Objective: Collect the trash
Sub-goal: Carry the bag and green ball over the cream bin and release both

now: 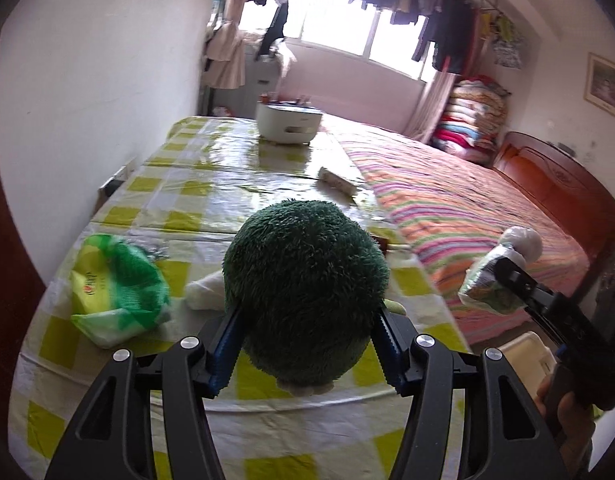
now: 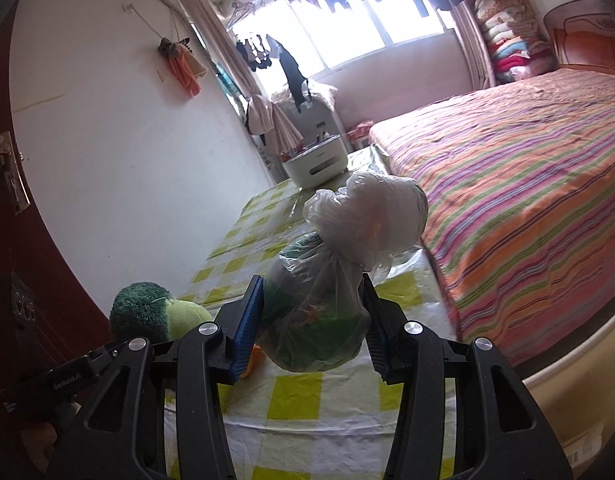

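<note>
The left tongs (image 1: 305,354) pinch a soft green plush toy (image 1: 305,288) at centre frame above the counter (image 1: 179,208). The right tongs (image 2: 311,326) clamp a knotted trash bag (image 2: 327,280), probably light; its slippery film is best held below the knot

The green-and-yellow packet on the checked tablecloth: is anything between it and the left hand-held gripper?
Yes. The left hand-held gripper is already shut on a dark green plush toy, which fills its jaws. The green-and-yellow packet lies to the left on the table, with no other visible obstacle.
</note>
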